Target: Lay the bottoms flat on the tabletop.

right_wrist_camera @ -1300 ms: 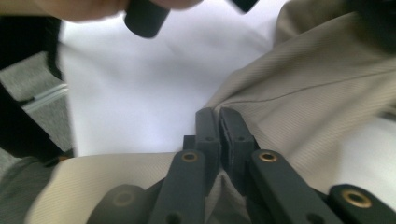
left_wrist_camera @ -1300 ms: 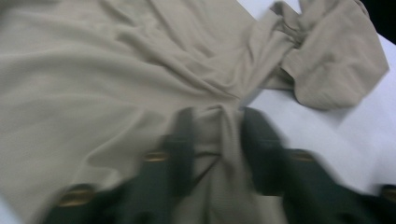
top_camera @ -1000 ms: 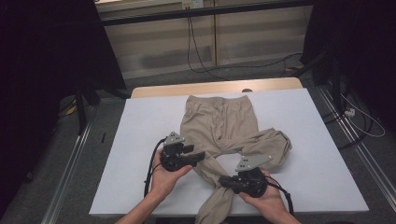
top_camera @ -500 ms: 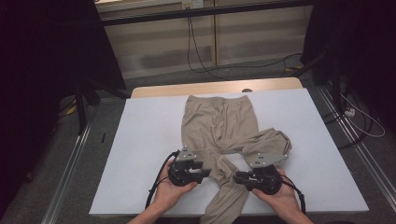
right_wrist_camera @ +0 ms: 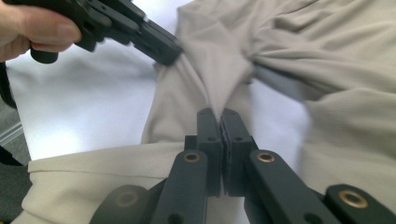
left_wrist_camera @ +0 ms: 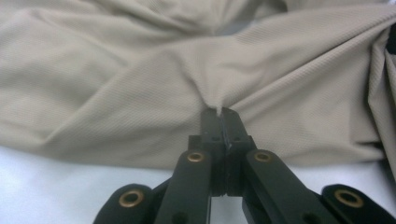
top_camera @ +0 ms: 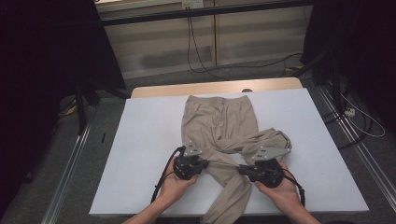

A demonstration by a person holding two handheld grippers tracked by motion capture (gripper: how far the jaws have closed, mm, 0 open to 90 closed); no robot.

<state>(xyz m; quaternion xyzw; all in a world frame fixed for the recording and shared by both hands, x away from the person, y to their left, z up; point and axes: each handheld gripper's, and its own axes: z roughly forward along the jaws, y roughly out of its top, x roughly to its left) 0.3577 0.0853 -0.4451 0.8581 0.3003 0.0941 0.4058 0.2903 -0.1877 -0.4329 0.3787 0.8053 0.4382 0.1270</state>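
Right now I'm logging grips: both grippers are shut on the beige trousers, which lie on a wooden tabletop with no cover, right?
Not quite. The trousers lie on a white sheet covering the table, as the high view shows. Left gripper and right gripper are indeed shut on them.

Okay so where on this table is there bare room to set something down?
The white table is bare left of the beige trousers, from the far edge to the near one, and right of them past the folded leg. It is crowded at near centre, where the left gripper and the right gripper pinch the cloth.
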